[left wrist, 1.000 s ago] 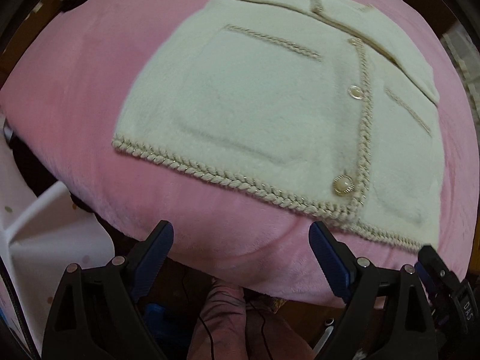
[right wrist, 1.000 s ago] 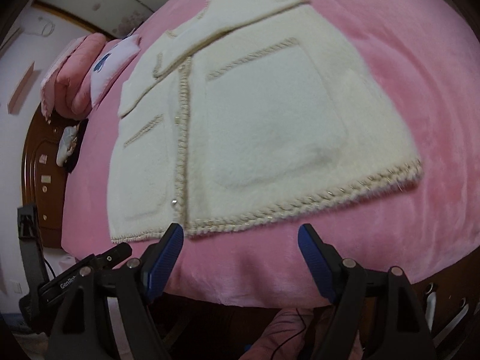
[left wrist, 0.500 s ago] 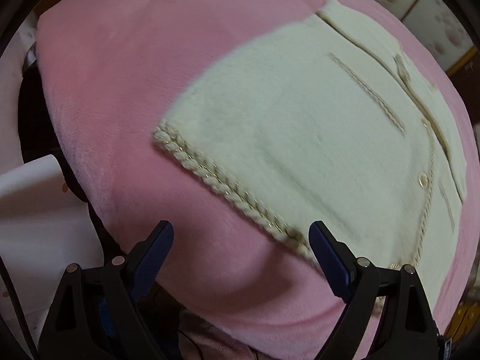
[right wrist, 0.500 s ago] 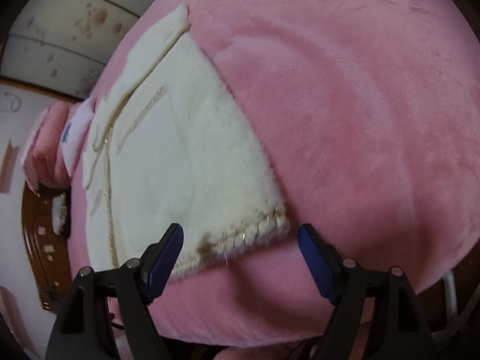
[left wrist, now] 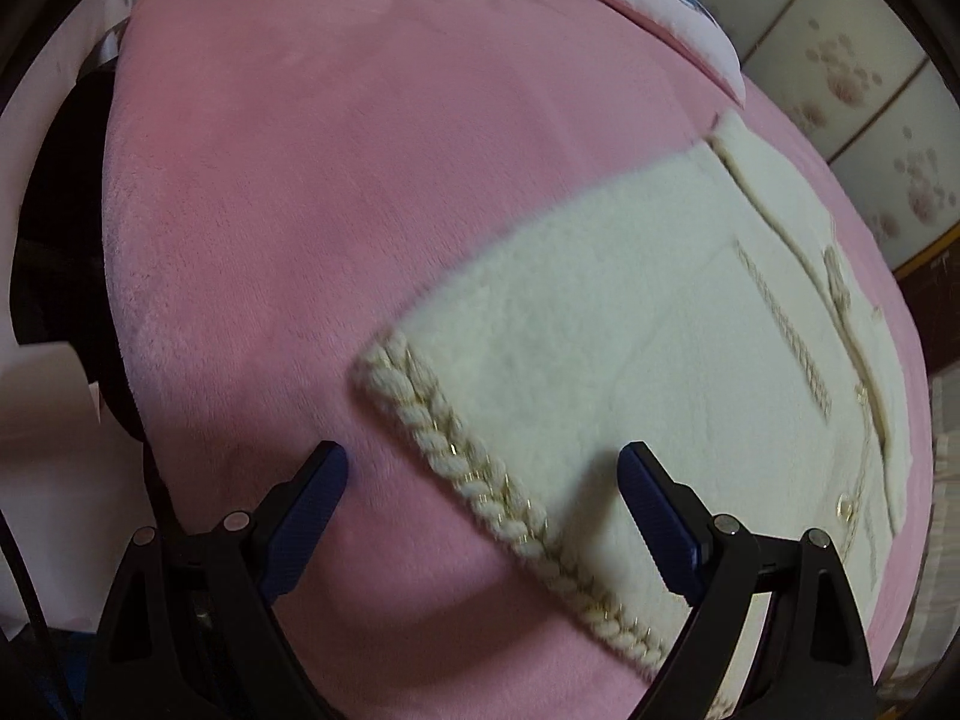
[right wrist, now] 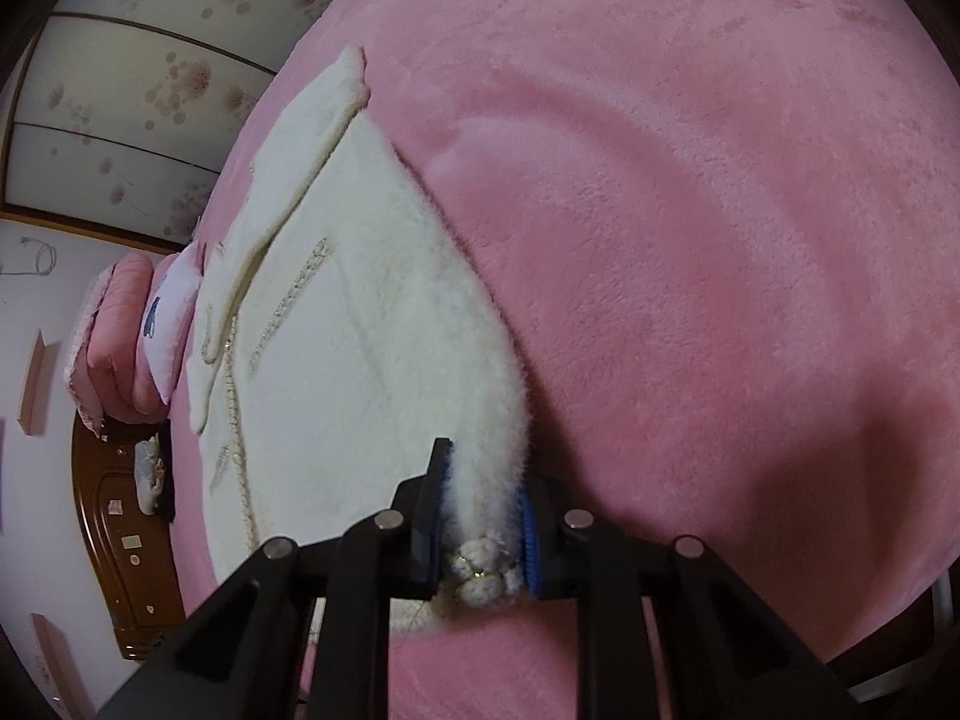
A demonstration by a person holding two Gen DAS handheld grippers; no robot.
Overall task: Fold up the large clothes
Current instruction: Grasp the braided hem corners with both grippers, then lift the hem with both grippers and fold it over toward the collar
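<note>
A cream fluffy cardigan [left wrist: 630, 330] with a braided hem [left wrist: 456, 456] lies flat on a pink blanket-covered bed [left wrist: 300, 180]. In the left wrist view my left gripper [left wrist: 483, 456] is open, low over the hem's left corner, with the braid lying between its blue pads. In the right wrist view the same cardigan [right wrist: 360, 330] stretches away over the pink bed [right wrist: 690, 180]. My right gripper [right wrist: 483, 504] has its jaws closing, and the other hem corner is pinched between the pads, bunched upward.
Pink and white pillows [right wrist: 120, 336] lie at the bed's head against a brown wooden headboard [right wrist: 120, 540]. Flower-patterned panels [right wrist: 120, 90] line the wall behind. The bed's left edge drops off beside a white object [left wrist: 42, 420].
Both grippers came down from the bed's foot to the cardigan's two hem corners. The right jaws went from wide open to pinching the corner; the left stayed open.
</note>
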